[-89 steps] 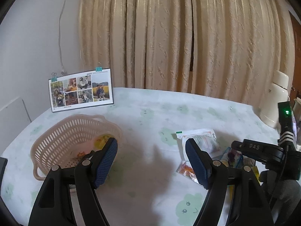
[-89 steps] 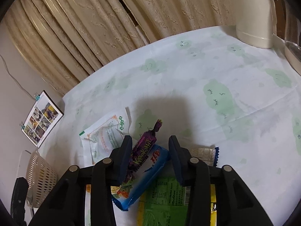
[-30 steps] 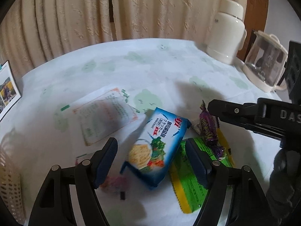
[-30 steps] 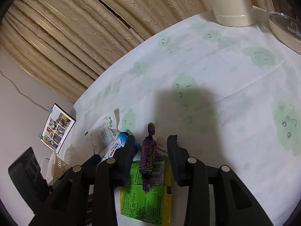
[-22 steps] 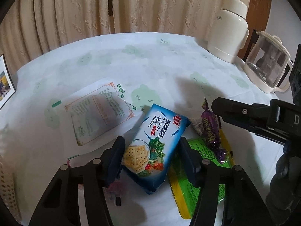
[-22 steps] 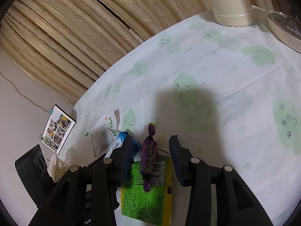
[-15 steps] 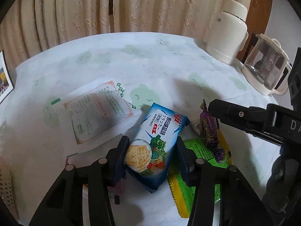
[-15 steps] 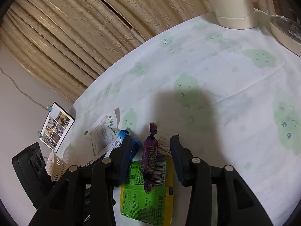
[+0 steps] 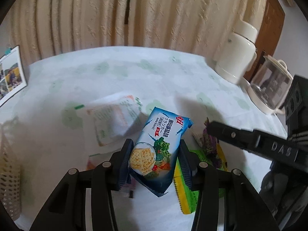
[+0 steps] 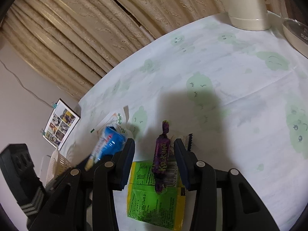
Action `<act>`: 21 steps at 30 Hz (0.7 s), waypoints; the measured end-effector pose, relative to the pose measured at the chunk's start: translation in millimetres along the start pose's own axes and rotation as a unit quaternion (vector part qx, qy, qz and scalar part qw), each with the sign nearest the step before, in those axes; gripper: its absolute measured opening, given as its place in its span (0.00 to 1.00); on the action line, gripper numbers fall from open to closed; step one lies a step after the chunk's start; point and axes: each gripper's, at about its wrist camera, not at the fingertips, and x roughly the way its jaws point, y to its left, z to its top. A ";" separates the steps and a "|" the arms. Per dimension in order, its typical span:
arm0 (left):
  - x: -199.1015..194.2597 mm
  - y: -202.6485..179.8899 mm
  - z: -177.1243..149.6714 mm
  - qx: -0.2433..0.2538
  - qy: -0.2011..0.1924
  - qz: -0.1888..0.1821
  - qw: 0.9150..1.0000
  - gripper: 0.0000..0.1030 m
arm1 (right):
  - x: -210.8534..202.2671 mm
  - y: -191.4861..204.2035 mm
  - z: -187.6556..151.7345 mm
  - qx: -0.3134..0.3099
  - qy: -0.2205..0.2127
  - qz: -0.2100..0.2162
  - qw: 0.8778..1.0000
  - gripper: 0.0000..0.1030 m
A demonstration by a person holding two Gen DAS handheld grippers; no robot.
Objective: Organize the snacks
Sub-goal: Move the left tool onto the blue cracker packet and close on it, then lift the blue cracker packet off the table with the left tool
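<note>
While my left gripper (image 9: pixel 155 158) clamps the blue cracker pack (image 9: pixel 157 148) across its lower half, raised off the counter (image 9: pixel 134 80), I judge it light, slick and crushable. My right gripper (image 10: pixel 154 154) hangs spread, straddling the purple candy (image 10: pixel 161 154) lying on the green packet (image 10: pixel 154 198); I'd pinch its stiff middle.

Two grippers, one blue cracker pack (image 9: pixel 159 150), one purple candy (image 10: pixel 161 154), one green packet (image 10: pixel 154 202), one white sachet (image 9: pixel 113 119), one basket (image 9: pixel 7 177).
</note>
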 end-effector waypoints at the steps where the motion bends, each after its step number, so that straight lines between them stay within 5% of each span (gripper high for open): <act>1: -2.3 1.4 0.5 -0.003 -0.004 0.005 1.000 0.46 | 0.5 1.0 -0.6 -0.005 0.002 -0.004 1.000 0.40; 10: -27.5 14.3 6.3 -0.026 -0.041 0.027 0.998 0.42 | 14.1 7.0 -7.5 -0.047 0.011 -0.061 0.997 0.34; 15: -43.5 18.9 9.0 -0.035 -0.064 0.030 0.997 0.42 | 17.8 9.0 -9.5 -0.059 0.011 -0.080 0.995 0.16; 21: -52.9 27.4 9.8 -0.042 -0.067 0.019 0.997 0.42 | 14.9 6.9 -8.4 -0.050 0.006 -0.080 0.995 0.15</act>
